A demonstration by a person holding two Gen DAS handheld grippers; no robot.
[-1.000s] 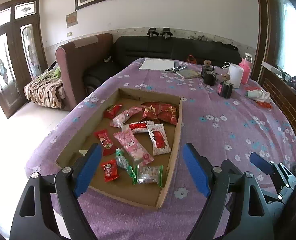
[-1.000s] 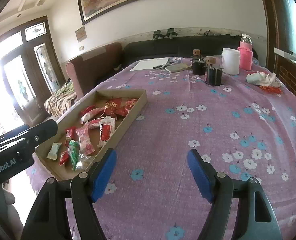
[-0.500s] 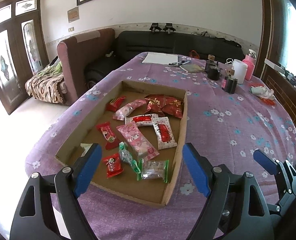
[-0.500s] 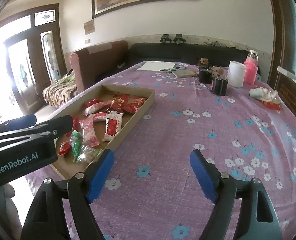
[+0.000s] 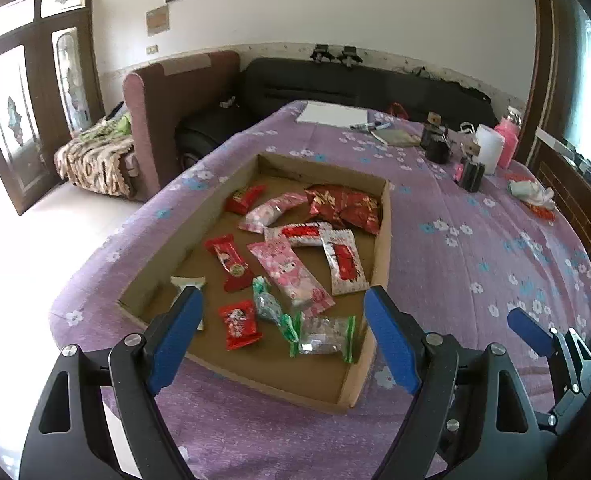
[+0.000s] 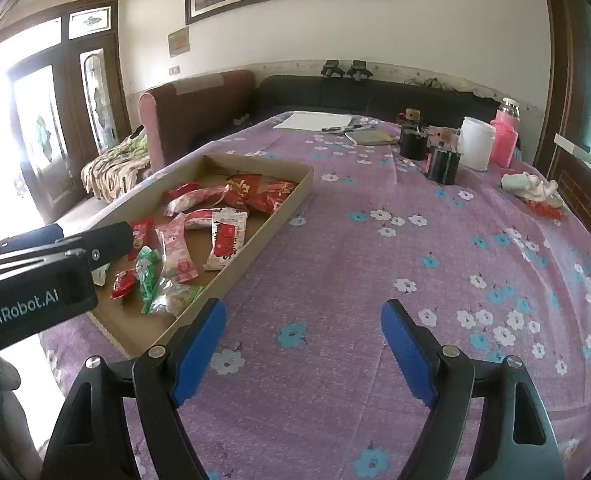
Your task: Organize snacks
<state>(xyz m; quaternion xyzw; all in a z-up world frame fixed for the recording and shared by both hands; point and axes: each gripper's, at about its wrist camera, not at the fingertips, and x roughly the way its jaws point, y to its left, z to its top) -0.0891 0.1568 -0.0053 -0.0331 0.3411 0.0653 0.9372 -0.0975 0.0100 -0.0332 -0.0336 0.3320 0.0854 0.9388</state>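
A shallow cardboard tray [image 5: 384,240] lies on the purple flowered tablecloth [image 5: 475,264]. It holds several wrapped snacks: red packets [image 5: 231,260], pink packets [image 5: 291,272], white-and-red packets [image 5: 343,260] and clear green-ended ones [image 5: 323,334]. My left gripper [image 5: 283,293] hovers open over the tray's near end, nothing between its blue pads. My right gripper [image 6: 303,309] stands open above bare cloth, just right of the tray [image 6: 271,220], and holds nothing. The left gripper's black body [image 6: 35,280] crosses the right wrist view over the tray's near corner.
At the table's far end stand dark cups [image 6: 441,166], a white jar [image 6: 475,144], a pink bottle [image 6: 503,140], paper [image 6: 315,122] with pens, and a crumpled cloth [image 6: 531,188]. A black sofa [image 5: 355,84] and an armchair [image 5: 175,96] lie beyond; the table edge drops off left.
The right wrist view has rolled until the room stands level, and the right jaws have spread a little wider. The left gripper has stayed open over the tray, barely shifting.
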